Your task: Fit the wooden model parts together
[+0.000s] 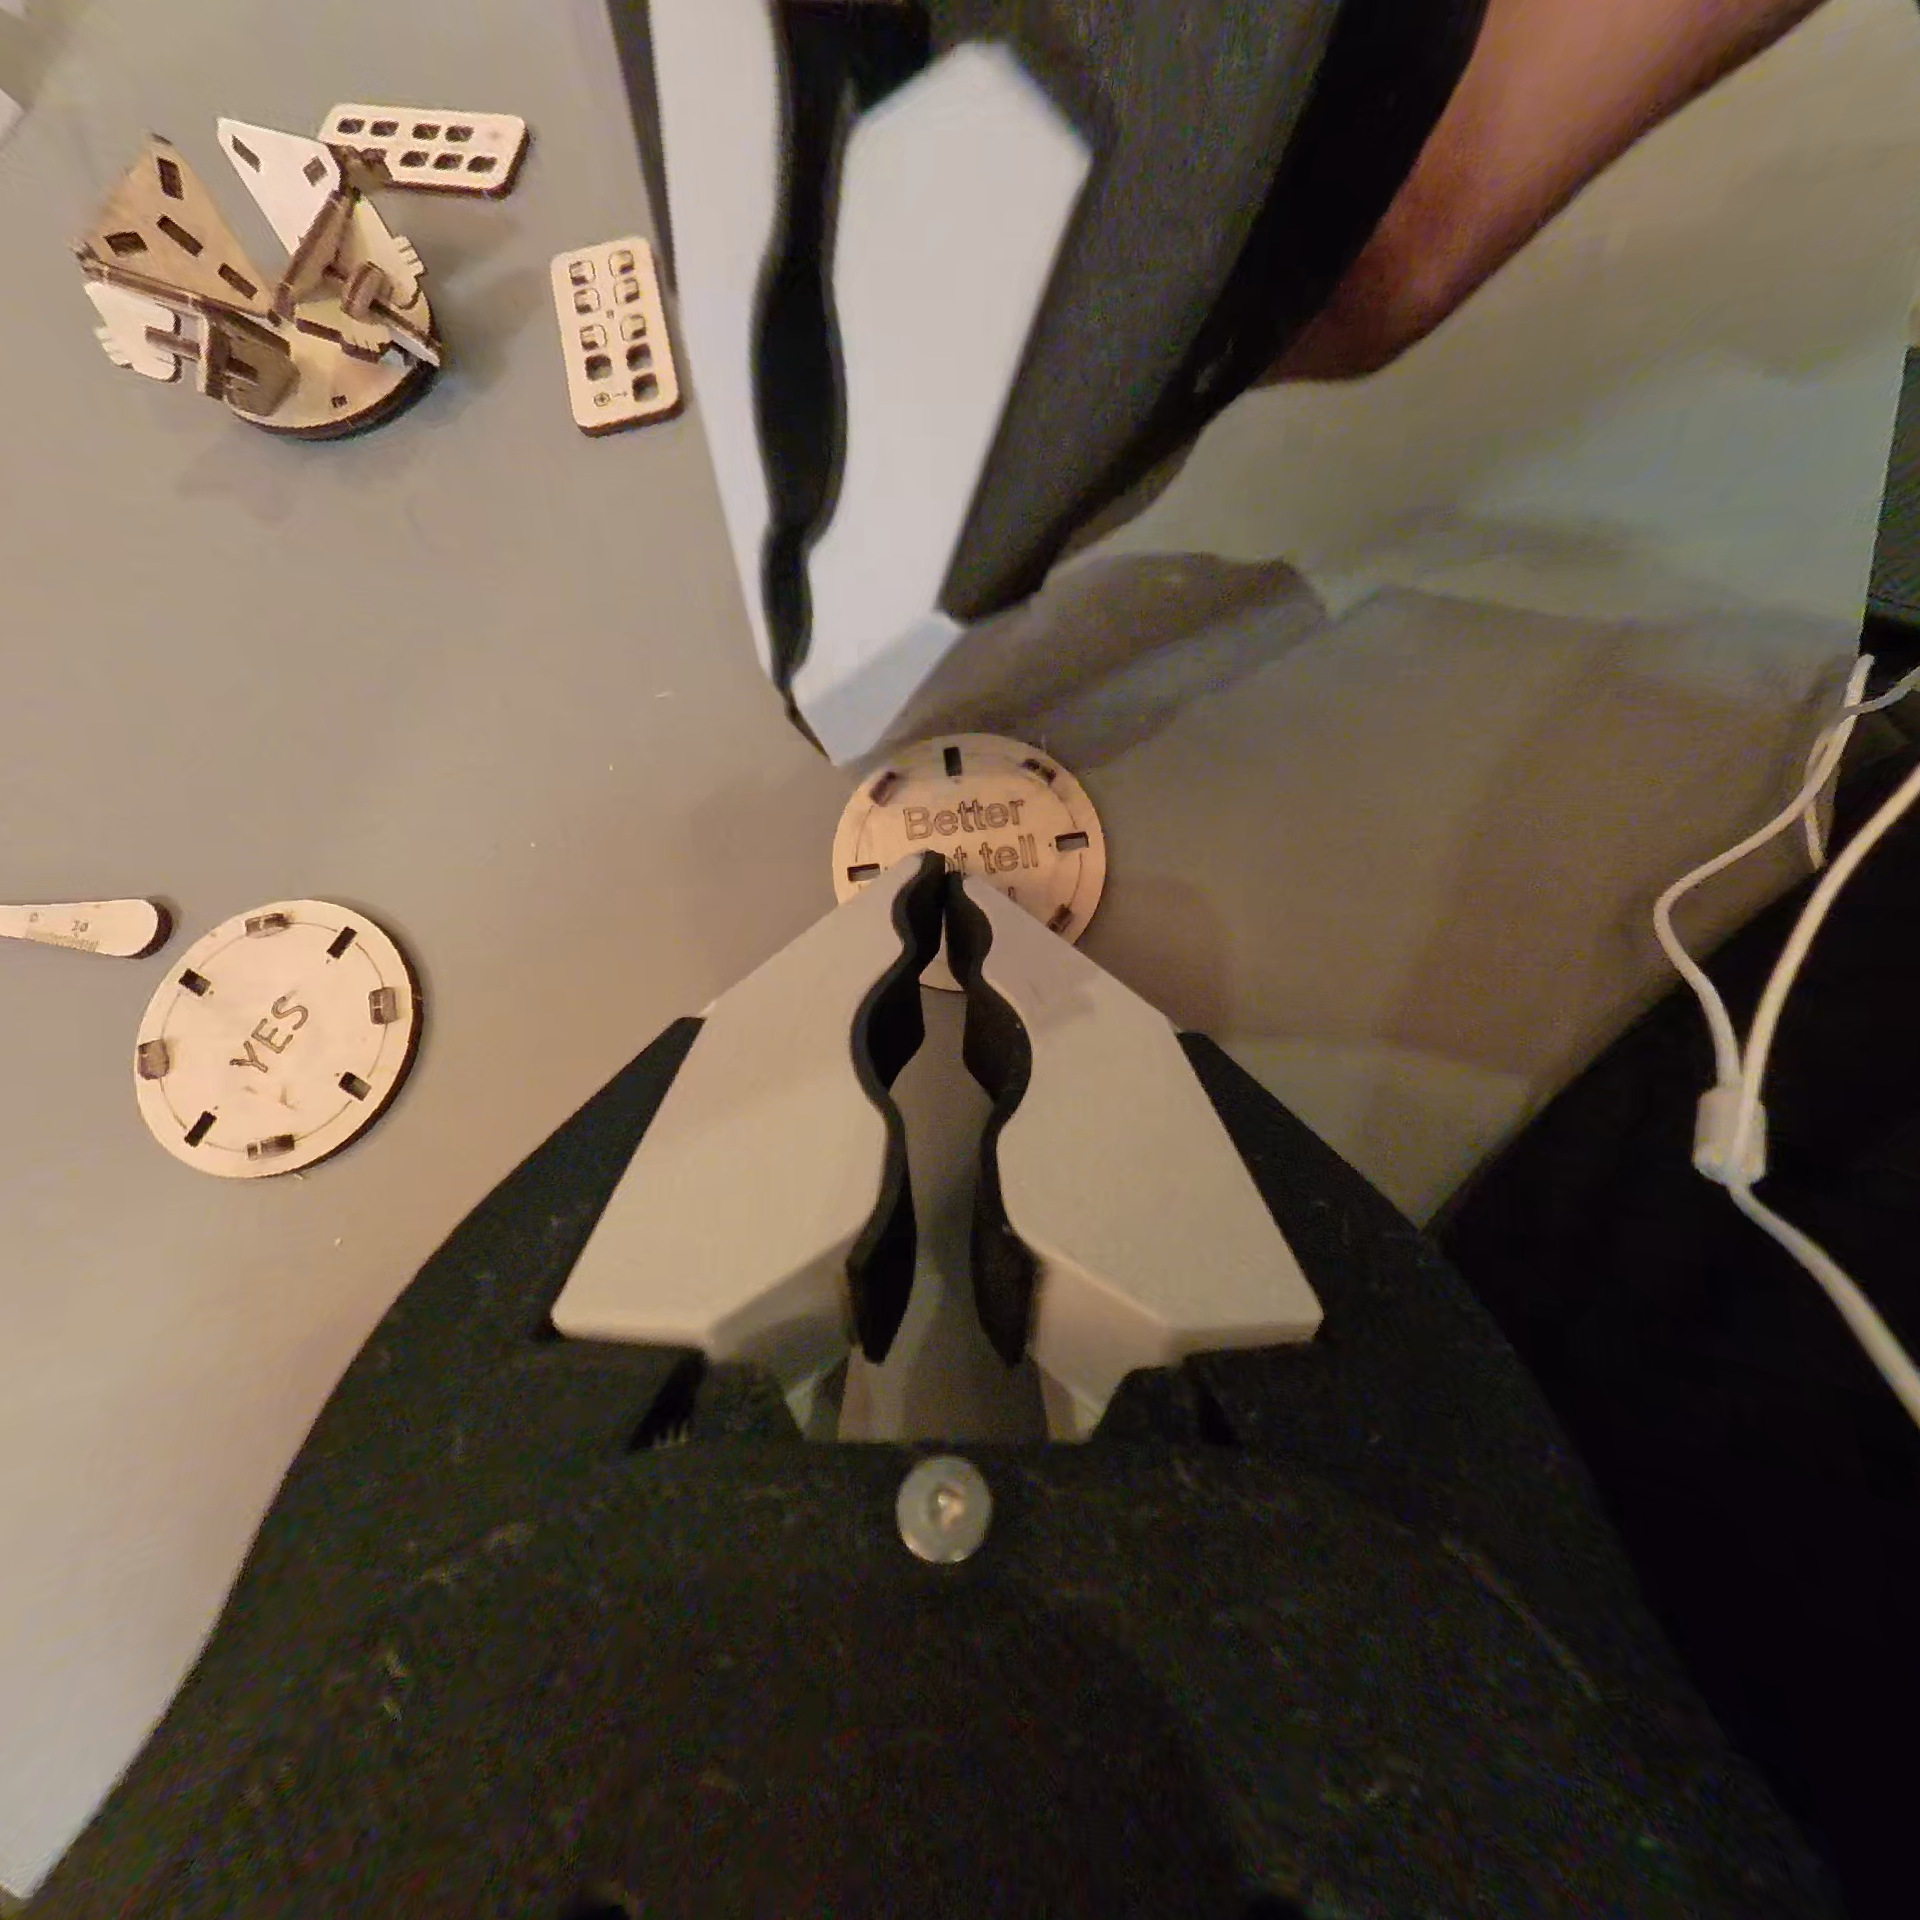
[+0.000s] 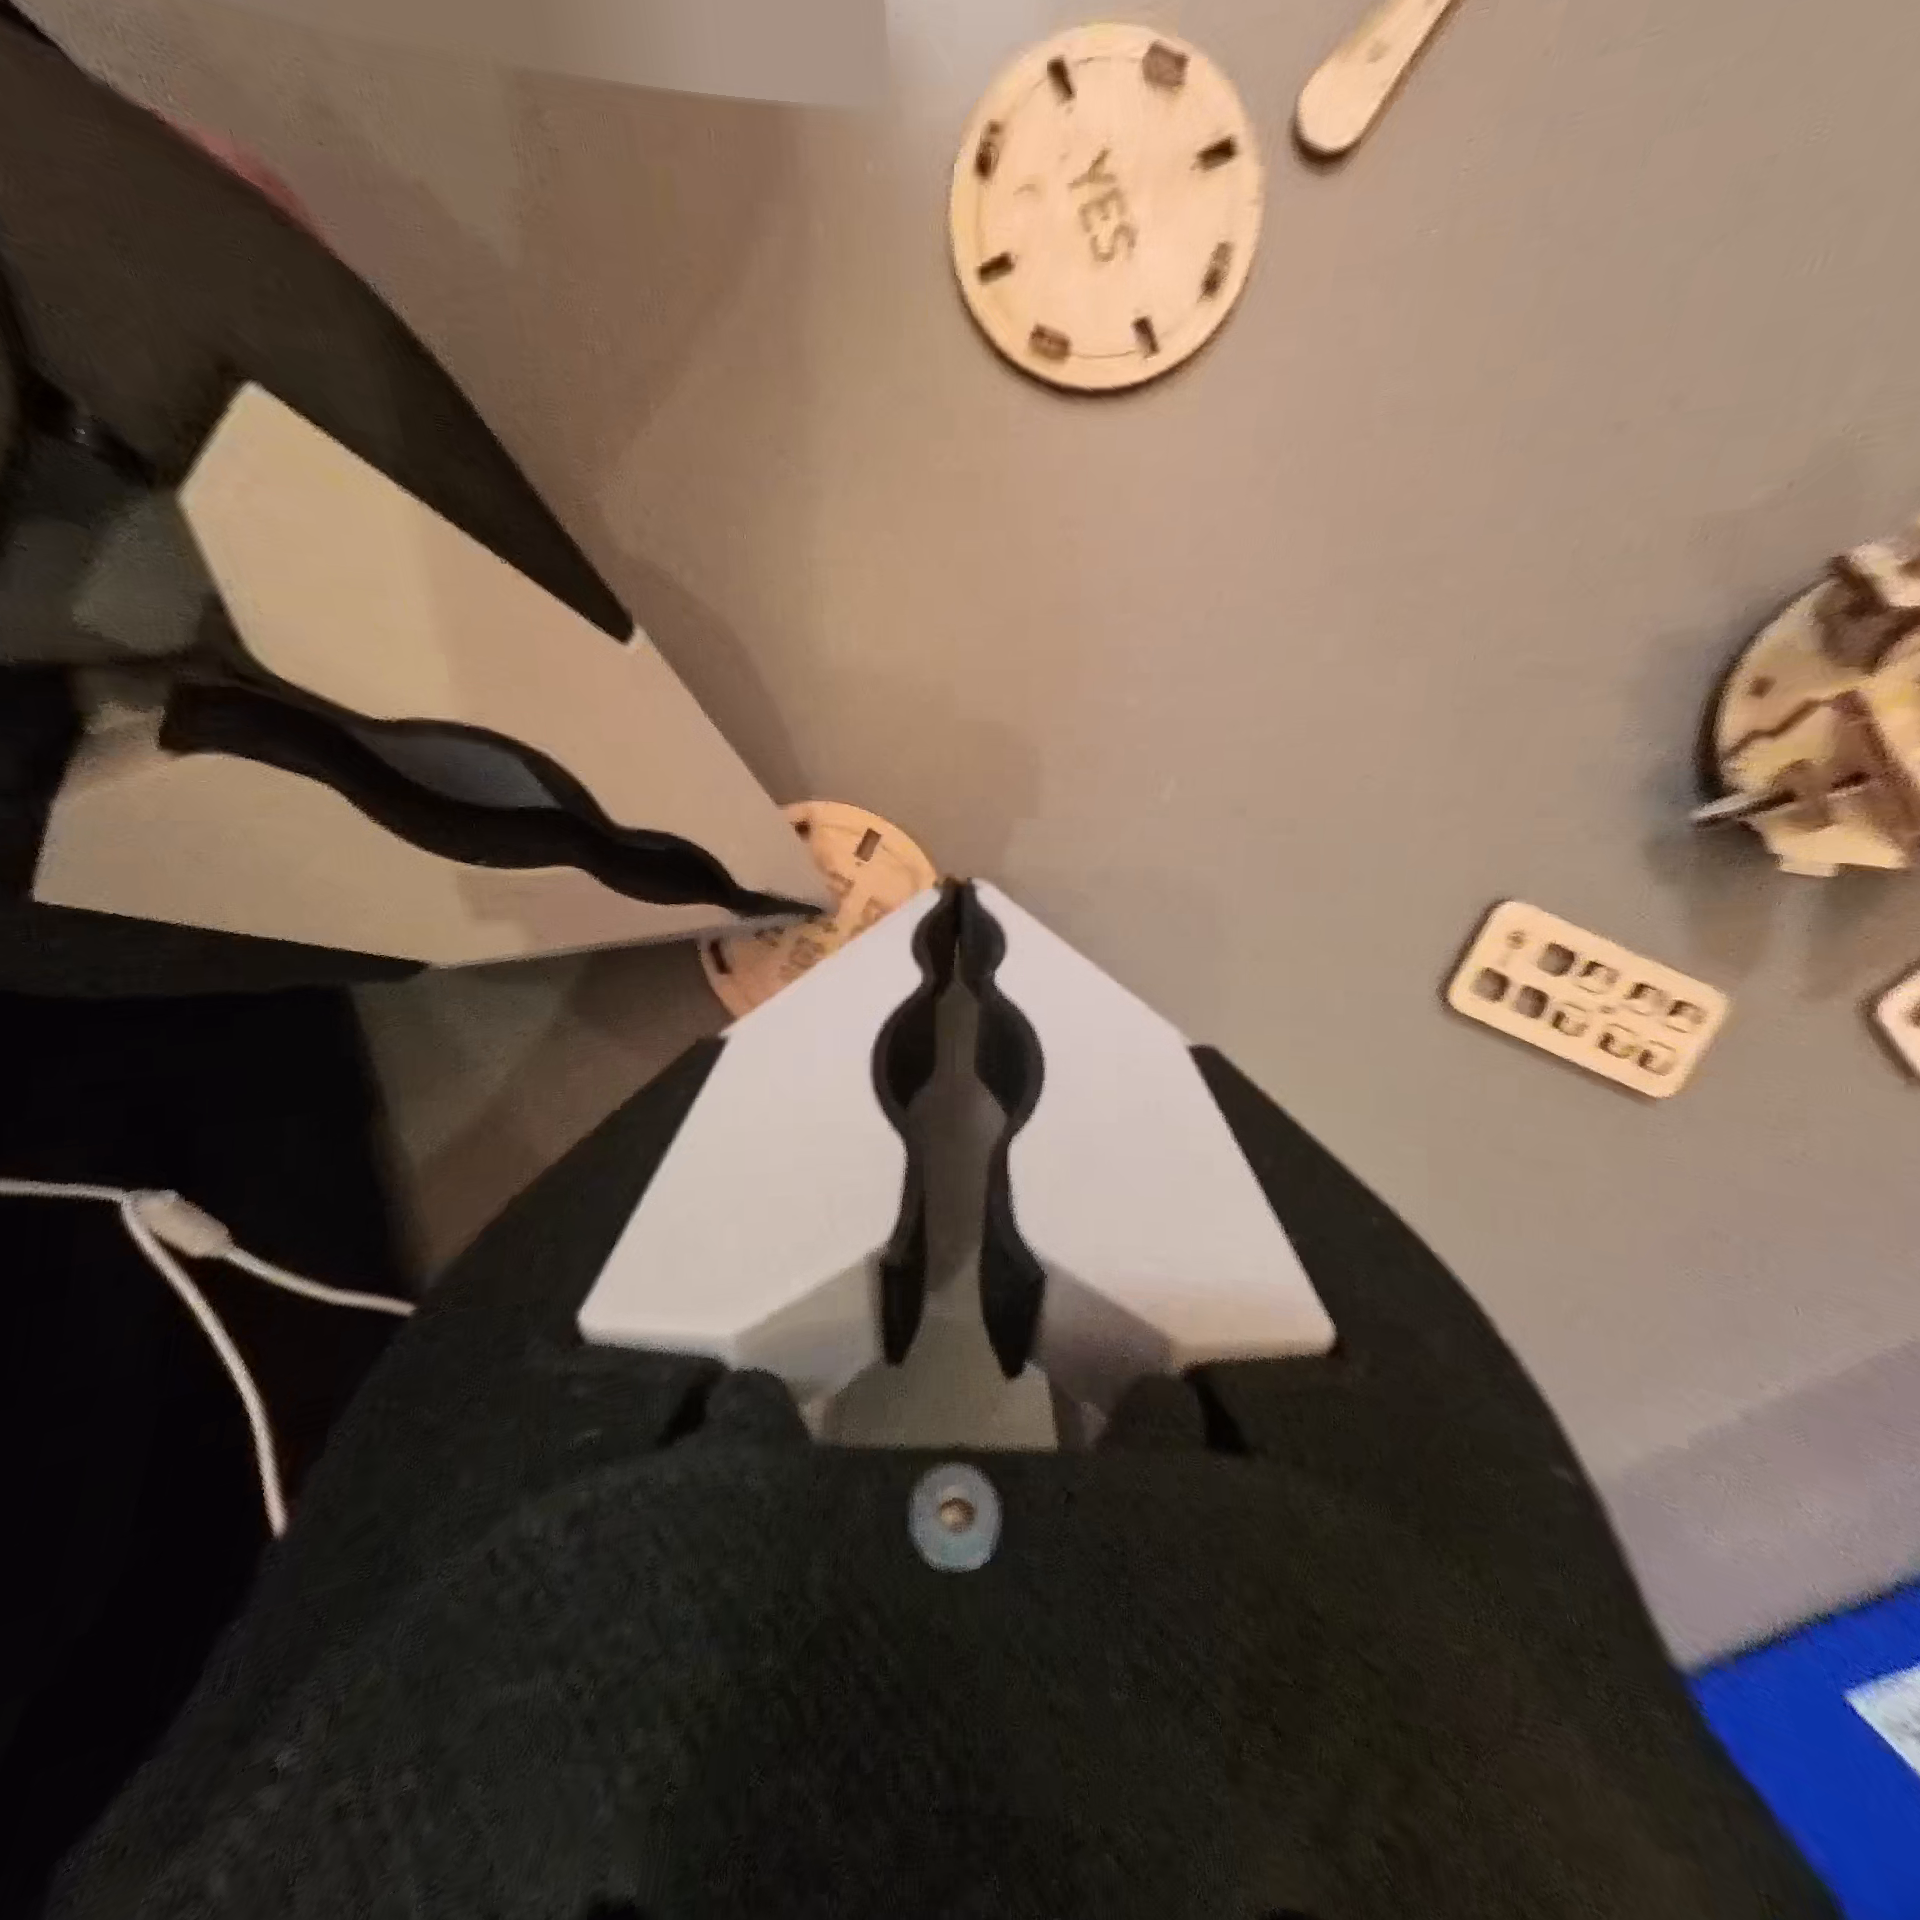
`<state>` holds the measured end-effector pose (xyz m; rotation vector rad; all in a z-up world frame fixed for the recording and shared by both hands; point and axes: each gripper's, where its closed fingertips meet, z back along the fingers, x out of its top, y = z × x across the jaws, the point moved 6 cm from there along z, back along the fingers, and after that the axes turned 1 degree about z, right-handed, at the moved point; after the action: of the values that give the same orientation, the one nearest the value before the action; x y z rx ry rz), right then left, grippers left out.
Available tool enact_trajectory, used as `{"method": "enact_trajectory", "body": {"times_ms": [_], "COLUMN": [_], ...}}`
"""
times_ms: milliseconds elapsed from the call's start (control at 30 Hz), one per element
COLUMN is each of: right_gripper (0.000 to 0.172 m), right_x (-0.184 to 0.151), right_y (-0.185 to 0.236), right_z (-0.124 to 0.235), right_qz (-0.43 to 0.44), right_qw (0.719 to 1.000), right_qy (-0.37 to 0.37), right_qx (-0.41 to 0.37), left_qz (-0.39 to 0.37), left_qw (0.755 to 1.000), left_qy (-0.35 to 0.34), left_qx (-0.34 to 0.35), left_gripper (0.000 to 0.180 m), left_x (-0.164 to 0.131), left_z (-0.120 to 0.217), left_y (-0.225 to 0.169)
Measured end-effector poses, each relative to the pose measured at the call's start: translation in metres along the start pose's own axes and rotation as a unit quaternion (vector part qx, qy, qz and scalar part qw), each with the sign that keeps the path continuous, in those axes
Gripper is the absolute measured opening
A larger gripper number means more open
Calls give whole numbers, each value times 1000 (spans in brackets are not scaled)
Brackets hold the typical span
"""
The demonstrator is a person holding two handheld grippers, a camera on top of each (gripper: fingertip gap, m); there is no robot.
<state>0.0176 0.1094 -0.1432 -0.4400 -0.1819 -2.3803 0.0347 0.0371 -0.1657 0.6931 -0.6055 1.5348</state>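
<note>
Now, desk: grey, carrying loose wooden parts spread flat and apart
Model: half-built wooden piece, upright on its round base, far from both tongs
Big disc: flat, untouched
Small disc: flat near the desk edge, between both tips
Left tongs: closed, empty, tips over the small disc's face; contact unclear
Right tongs: closed, empty, tips at its rim

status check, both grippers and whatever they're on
Left gripper shut, tips over the small wooden disc. Right gripper shut, tips at the same disc's edge. Bigger wooden disc off to the side; nothing between them.
</note>
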Motion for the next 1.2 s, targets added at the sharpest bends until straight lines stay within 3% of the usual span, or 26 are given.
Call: {"method": "enact_trajectory", "body": {"times_ms": [100, 267, 433, 533, 733, 800, 833, 900, 967, 1100, 1200], "right_gripper": [0, 0, 0, 0, 0, 0, 0, 0, 0, 0, 0], "right_x": [7, -1, 7, -3, 18, 33, 43, 60, 64, 67, 71], "right_y": [0, 4, 2, 3, -5, -13, -18, -29, -39, -34, -27], "right_z": [12, -4, 10, -4, 17, 30, 39, 54, 60, 45, 41], "right_qz": [1, 11, 16, 18, -2, -26, -51, -94, -107, -129, -127], "right_qw": [999, 1000, 999, 1000, 994, 971, 946, 866, 782, 758, 758], "right_qy": [-35, 0, -37, 11, -107, -230, -315, -483, -599, -626, -629], "right_qx": [-1, 5, -1, 6, -31, -58, -64, -88, -136, -133, -117], "left_qz": [0, -1, 1, 1, 2, 0, -1, -4, -7, -15, -19], "left_qw": [1000, 1000, 1000, 1000, 1000, 1000, 1000, 1000, 1000, 1000, 1000], "left_qy": [0, 0, 0, 0, 0, 0, 0, 0, 0, 0, 0], "left_qx": [0, 1, -1, -1, -1, 0, 1, 4, 7, 15, 19], "left_gripper": [0, 0, 0, 0, 0, 0, 0, 0, 0, 0, 0], "left_x": [0, 0, 0, 0, 0, 0, 0, 0, 0, 0, 0], "left_z": [0, 0, 0, 0, 0, 0, 0, 0, 0, 0, 0], "left_y": [0, 0, 0, 0, 0, 0, 0, 0, -1, -2, -2]}}
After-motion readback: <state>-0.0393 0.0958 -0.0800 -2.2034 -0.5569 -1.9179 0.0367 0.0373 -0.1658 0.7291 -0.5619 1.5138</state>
